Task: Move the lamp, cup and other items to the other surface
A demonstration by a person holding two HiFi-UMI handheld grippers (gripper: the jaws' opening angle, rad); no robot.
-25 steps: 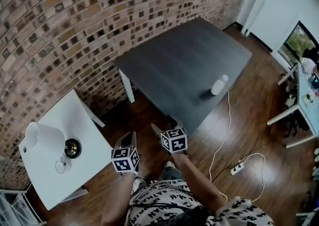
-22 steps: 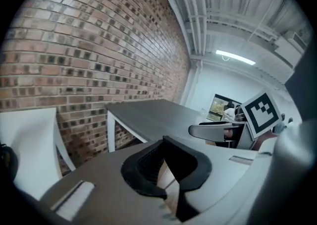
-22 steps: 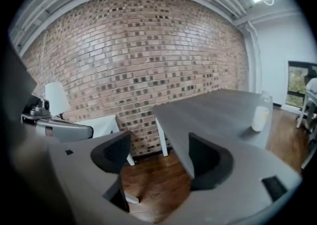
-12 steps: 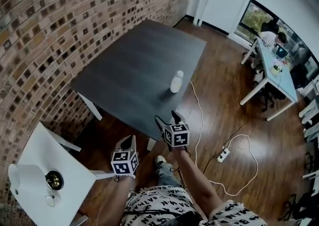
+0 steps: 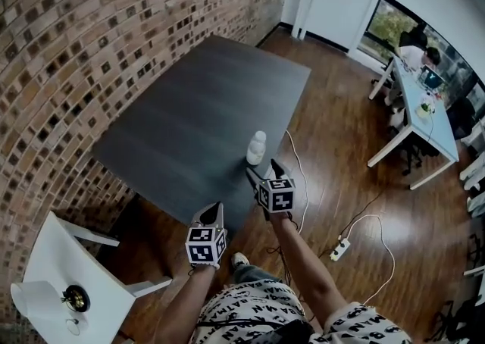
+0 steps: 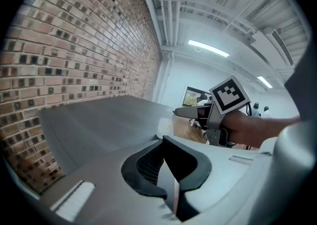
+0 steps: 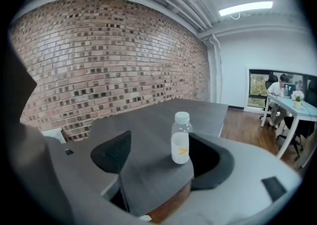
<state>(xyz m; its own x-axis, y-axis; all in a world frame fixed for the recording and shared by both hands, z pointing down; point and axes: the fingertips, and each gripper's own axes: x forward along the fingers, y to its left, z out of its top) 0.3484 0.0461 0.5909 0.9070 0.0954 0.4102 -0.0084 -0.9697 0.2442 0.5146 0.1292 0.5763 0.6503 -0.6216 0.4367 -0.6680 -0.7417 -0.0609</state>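
Bottle (image 5: 257,147), only one, on dark table (image 5: 198,111), left tool (image 5: 214,210), right tool (image 5: 262,170)

The right claw (image 5: 261,173) has come from well apart to just short of the bottle (image 5: 257,148); the left claw (image 5: 213,212) has followed, now near it.

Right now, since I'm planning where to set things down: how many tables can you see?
3: the dark table ahead, a small white table at lower left, and a white desk at right. More may be cut off at the right edge.
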